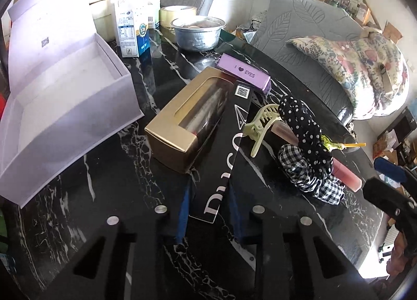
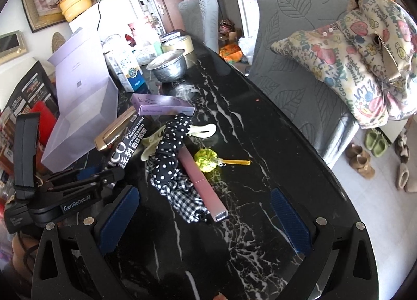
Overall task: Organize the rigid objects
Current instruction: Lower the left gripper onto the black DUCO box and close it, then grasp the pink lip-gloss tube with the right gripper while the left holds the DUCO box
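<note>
My left gripper (image 1: 209,218) is shut on the near end of a long black box (image 1: 226,148) that leans across a gold windowed box (image 1: 186,121). A purple box (image 1: 245,75) lies on the gold box's far end. An open white storage box (image 1: 65,107) stands to the left. A green hair clip (image 1: 260,124), a pink tube (image 2: 204,182), a polka-dot scrunchie (image 2: 170,148) and a checked scrunchie (image 2: 182,195) lie on the black marble table (image 2: 247,143). My right gripper (image 2: 203,211) is open and empty, just before the pink tube's near end.
A milk carton (image 1: 130,29), a metal bowl (image 1: 198,32) and a tape roll (image 1: 177,13) stand at the table's far end. A yellow-green lollipop (image 2: 208,160) lies by the tube. Grey chairs (image 2: 299,78) with a patterned bag (image 2: 365,65) line the right side.
</note>
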Demonstrator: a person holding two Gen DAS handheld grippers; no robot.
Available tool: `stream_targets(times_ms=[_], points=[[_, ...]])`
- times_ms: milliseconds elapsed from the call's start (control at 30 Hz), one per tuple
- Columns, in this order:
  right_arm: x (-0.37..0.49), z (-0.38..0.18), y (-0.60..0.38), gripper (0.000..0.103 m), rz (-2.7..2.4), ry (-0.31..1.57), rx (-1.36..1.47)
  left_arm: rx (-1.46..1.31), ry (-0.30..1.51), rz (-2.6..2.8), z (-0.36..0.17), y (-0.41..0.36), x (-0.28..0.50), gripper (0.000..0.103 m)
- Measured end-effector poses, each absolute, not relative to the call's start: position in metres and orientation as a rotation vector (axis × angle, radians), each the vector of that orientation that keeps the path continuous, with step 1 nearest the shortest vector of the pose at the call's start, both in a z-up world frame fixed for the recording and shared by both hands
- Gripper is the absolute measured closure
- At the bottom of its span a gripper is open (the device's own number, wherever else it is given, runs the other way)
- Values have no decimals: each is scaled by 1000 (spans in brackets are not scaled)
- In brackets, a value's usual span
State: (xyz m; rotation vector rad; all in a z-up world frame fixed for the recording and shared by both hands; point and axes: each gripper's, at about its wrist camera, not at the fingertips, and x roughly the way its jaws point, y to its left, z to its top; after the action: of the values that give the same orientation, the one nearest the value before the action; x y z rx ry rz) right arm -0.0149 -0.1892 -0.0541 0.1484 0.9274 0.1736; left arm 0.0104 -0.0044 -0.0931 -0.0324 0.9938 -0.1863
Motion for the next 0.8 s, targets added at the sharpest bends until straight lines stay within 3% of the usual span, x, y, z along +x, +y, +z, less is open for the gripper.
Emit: stream_targets(times_ms=[233, 300, 533, 700, 800], points=[[-14, -59, -192, 3, 179, 937, 158, -25, 980, -215, -83, -5, -3, 83], [-15, -59, -192, 12, 186, 931, 163, -27, 980, -220, -80, -3, -7, 84], [-8, -67, -187, 32, 224, 948, 146, -30, 993, -237, -78, 4, -23, 84], [1, -75, -182, 69, 248, 960, 139, -48, 992, -261, -82, 10, -29, 84], [5, -77, -181, 74, 258, 965, 132, -82, 958, -275, -79, 13, -29, 84]])
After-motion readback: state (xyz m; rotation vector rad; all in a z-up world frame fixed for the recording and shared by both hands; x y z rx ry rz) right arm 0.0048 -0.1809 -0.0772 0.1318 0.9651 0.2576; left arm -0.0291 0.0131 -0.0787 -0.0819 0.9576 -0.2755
